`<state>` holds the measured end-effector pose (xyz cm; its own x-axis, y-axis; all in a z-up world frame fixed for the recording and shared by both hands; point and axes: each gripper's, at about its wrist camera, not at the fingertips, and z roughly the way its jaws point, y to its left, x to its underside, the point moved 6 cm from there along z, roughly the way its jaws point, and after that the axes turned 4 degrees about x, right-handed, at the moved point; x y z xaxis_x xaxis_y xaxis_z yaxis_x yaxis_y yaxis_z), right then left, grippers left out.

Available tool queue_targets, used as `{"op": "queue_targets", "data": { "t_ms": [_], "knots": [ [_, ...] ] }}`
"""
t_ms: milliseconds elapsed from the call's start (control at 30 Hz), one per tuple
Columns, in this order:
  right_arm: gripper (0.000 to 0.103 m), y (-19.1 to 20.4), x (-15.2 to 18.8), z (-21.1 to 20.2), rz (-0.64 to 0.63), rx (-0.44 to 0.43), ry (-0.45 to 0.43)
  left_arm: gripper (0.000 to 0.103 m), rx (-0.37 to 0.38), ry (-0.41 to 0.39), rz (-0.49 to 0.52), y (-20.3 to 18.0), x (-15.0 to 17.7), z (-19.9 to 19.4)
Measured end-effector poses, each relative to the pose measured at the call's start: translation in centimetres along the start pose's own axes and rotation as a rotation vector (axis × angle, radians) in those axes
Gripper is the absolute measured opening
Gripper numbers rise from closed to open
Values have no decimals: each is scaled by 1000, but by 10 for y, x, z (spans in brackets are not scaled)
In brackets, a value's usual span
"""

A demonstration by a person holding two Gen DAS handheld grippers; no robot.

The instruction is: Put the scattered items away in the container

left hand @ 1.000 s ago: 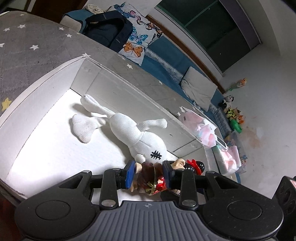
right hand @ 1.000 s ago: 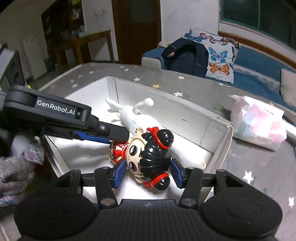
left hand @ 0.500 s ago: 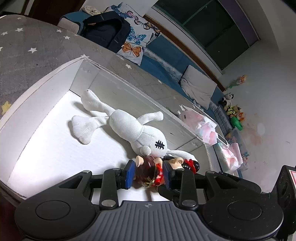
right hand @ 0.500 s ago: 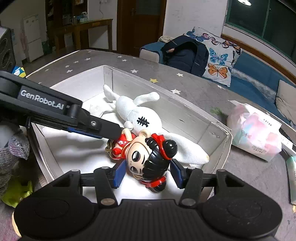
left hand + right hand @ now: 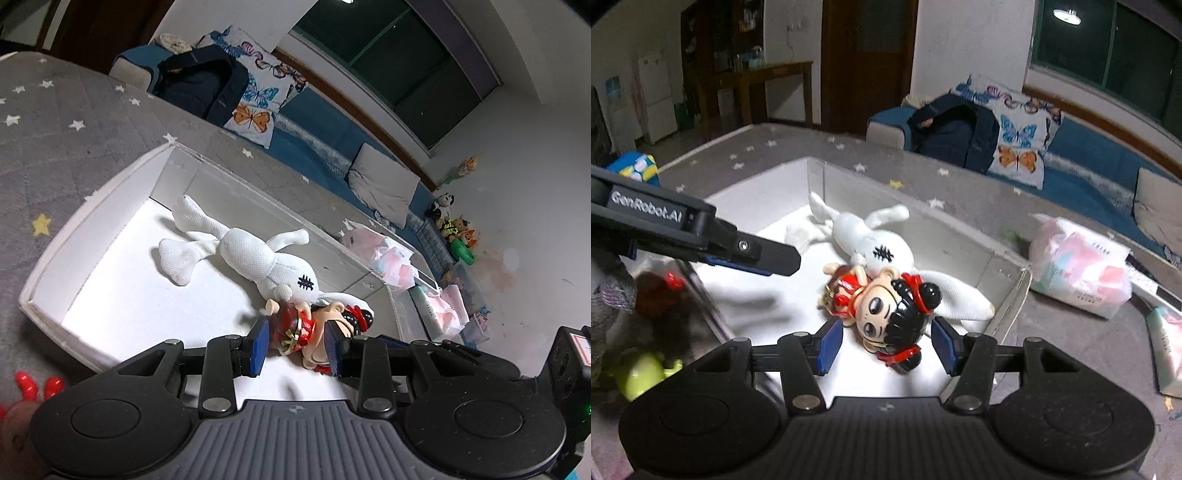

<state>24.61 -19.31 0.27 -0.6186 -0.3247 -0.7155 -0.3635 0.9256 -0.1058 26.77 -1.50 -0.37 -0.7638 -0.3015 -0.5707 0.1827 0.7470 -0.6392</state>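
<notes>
While doll (image 5: 886, 314) and white plush (image 5: 258, 258) lie in box (image 5: 92, 206), both grippers' fingers parted, gripping nothing.

The box (image 5: 1004, 258) is white inside and out. In it lies a white rabbit toy (image 5: 882, 247) with a black stitched mark on its head. The doll (image 5: 886, 314) has black hair tied with red bands, a pale face and a red and gold dress. The surface (image 5: 74, 96) is grey, dotted with white stars and a few yellow ones. Both claws have black arms with blue pads (image 5: 829, 343). The cushion (image 5: 1019, 144) is white with blue and orange butterflies. The sofa (image 5: 1089, 155) is blue.
</notes>
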Motion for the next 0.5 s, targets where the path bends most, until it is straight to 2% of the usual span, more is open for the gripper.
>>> {"op": "queue_targets", "data": {
  "t_ms": [133,167,233,400,500],
  "knots": [
    [55,6,0,-29,-4,2,-68,35,3,-18,7,-3,4,-16],
    [60,9,0,-36,-3,-3,-85,35,5,-24,8,-4,6,-21],
    [62,15,4,-49,0,-14,-117,35,13,-29,17,-6,11,-29],
    [64,34,22,-78,10,-56,-174,35,16,-30,61,-13,29,-50],
    [71,47,37,-88,12,-82,-188,35,21,-24,81,-16,44,-59]
  ]
}}
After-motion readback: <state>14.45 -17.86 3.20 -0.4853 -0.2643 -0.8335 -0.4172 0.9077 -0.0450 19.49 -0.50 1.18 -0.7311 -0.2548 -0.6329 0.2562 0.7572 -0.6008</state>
